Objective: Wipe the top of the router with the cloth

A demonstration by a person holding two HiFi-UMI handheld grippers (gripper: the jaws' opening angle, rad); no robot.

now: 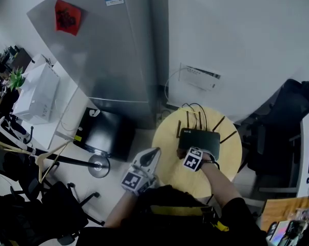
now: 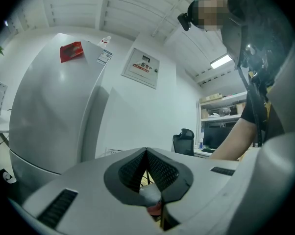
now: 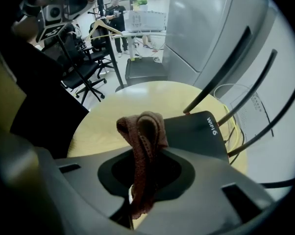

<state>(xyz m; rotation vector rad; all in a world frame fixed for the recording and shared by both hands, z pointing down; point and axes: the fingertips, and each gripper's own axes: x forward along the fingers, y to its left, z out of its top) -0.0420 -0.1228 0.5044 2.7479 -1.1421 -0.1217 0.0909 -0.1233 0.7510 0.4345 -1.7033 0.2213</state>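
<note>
Right tool (image 1: 189, 150) clamps the cloth (image 3: 141, 130) over the router (image 3: 194, 131); from overhead the cloth is hidden. Left tool (image 2: 147, 155), jaws together, hangs left of the router.

the router (image 1: 198, 137) is a flat black box marked wifi6, lying level on the round pale table (image 1: 170, 173), thin antennas raised along one edge. the cloth (image 3: 142, 136), reddish-brown and bunched, sits pinched in the right gripper (image 3: 139, 177) by the router's corner.

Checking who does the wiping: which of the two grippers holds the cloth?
The right gripper: its jaws are clamped on the brown cloth, by the black router. The left gripper has its jaws shut on nothing.
</note>
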